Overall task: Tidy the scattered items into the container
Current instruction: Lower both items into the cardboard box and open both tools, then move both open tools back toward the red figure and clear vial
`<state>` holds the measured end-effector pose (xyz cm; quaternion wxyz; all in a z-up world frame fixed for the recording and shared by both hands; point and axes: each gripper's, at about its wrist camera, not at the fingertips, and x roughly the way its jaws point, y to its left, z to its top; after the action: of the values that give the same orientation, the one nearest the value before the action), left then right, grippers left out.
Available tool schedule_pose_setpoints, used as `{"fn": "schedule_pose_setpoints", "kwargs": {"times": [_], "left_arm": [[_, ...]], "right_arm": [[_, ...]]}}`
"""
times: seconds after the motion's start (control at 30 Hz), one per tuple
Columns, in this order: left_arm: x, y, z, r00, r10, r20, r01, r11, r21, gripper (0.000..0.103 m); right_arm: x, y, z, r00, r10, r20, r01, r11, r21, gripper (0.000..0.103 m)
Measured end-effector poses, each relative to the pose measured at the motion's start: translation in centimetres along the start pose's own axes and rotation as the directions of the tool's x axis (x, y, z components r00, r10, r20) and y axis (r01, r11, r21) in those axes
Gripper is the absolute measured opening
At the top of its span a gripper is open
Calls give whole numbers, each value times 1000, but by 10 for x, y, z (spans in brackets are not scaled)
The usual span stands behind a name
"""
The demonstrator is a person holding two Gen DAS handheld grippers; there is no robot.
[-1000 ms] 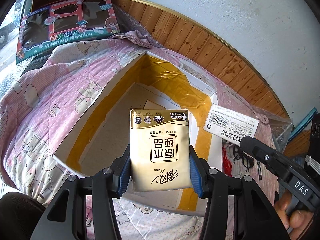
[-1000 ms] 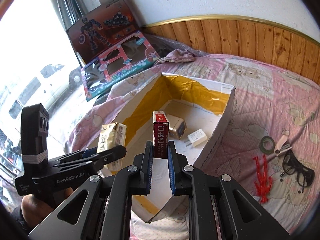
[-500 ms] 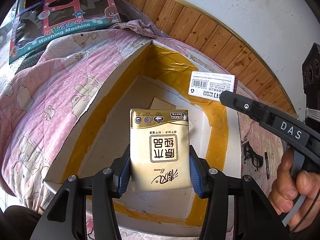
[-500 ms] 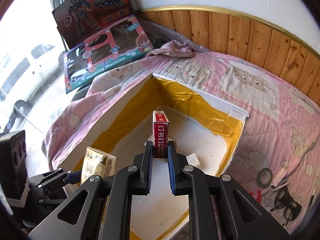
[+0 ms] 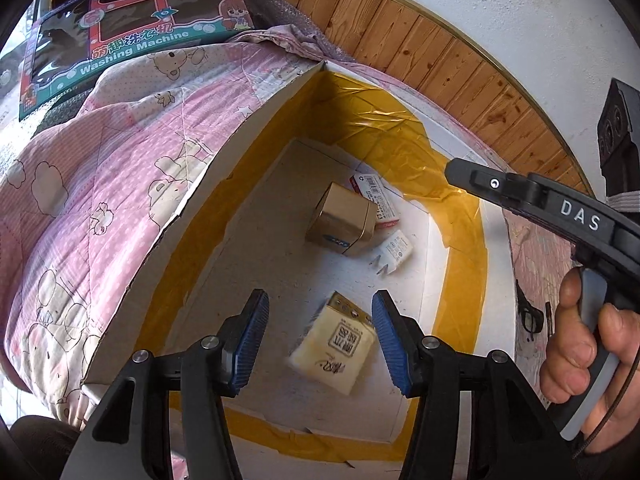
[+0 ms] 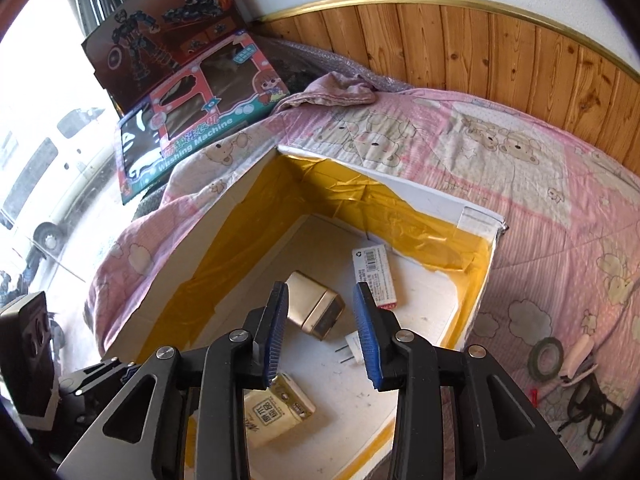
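Both my tools, left tool (image 5: 318,336) and right tool (image 6: 320,334), gape empty; tissue pack (image 5: 334,354) and staple box (image 6: 376,276) lie boxed, glasses (image 6: 592,404) at lower right remain.

a pink bear-print quilt (image 6: 500,152) carries the open white box (image 6: 432,196), tape roll (image 6: 545,358), glasses (image 6: 592,404) and a crumpled cloth (image 6: 336,92).

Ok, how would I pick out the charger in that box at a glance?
Look inside the white box with yellow-taped walls on the pink quilt. On its floor, right beside the gold tin, lies the charger: the only small white block with two metal prongs.
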<state>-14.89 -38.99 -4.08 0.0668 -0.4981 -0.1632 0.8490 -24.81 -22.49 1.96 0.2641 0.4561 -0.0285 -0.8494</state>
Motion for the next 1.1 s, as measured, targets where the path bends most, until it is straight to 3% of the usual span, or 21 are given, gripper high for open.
{"fn": "schedule_pose_setpoints", "kwargs": {"times": [0.27, 0.47, 1.1], "left_arm": [[-24, -22, -15, 999, 0, 33, -2, 999, 46, 55], [-47, -46, -34, 998, 20, 64, -26, 996, 86, 55], [-104, -137, -107, 994, -17, 107, -11, 968, 249, 55]], "right_arm": [[-57, 5, -49, 991, 122, 60, -123, 992, 8, 37], [-87, 2, -89, 983, 162, 87, -167, 985, 45, 37], [-181, -54, -205, 969, 129, 209, -176, 958, 228, 37]]}}
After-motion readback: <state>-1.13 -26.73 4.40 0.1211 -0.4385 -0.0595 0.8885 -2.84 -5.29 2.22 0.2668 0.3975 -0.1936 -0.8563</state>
